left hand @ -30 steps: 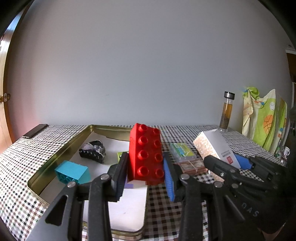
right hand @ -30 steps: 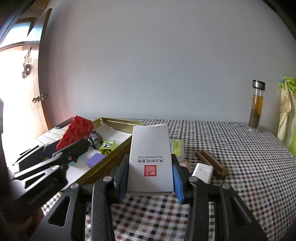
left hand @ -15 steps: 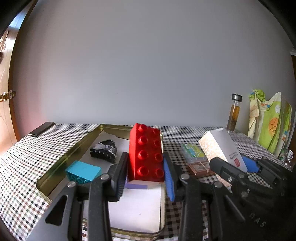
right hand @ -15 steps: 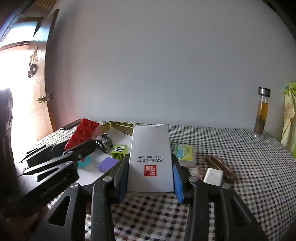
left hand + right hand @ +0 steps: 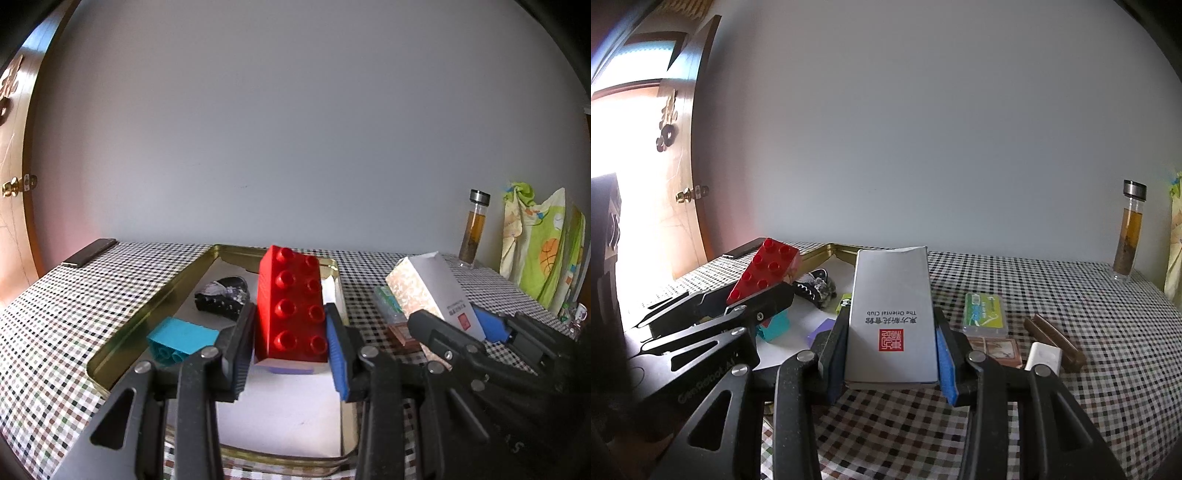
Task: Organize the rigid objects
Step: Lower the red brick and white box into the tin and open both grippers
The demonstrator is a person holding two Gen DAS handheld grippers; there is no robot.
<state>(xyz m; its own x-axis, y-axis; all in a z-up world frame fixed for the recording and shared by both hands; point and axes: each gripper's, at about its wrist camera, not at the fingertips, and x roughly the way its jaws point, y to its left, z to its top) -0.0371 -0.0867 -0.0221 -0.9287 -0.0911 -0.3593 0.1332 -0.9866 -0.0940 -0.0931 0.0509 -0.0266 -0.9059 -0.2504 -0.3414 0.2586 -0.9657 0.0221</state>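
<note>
My left gripper (image 5: 290, 343) is shut on a red studded brick (image 5: 291, 306) and holds it above the gold tin tray (image 5: 147, 299). The tray holds a teal brick (image 5: 181, 338), a black-and-white hair clip (image 5: 221, 299) and a purple block (image 5: 822, 328). My right gripper (image 5: 890, 354) is shut on a grey and white box (image 5: 892, 317) with a red seal, above the checkered table to the right of the tray. The box also shows in the left wrist view (image 5: 432, 291), and the red brick in the right wrist view (image 5: 764, 266).
On the checkered table (image 5: 1089, 295) right of the tray lie a green card case (image 5: 984, 315), a brown patterned box (image 5: 997, 350), a white block (image 5: 1043, 356) and a brown bar (image 5: 1054, 341). A glass bottle (image 5: 1128, 232) stands at the back right. A dark phone (image 5: 88, 253) lies at the back left.
Both grippers have shifted a little left and back with their loads. The tray now lies more squarely under the red brick.
</note>
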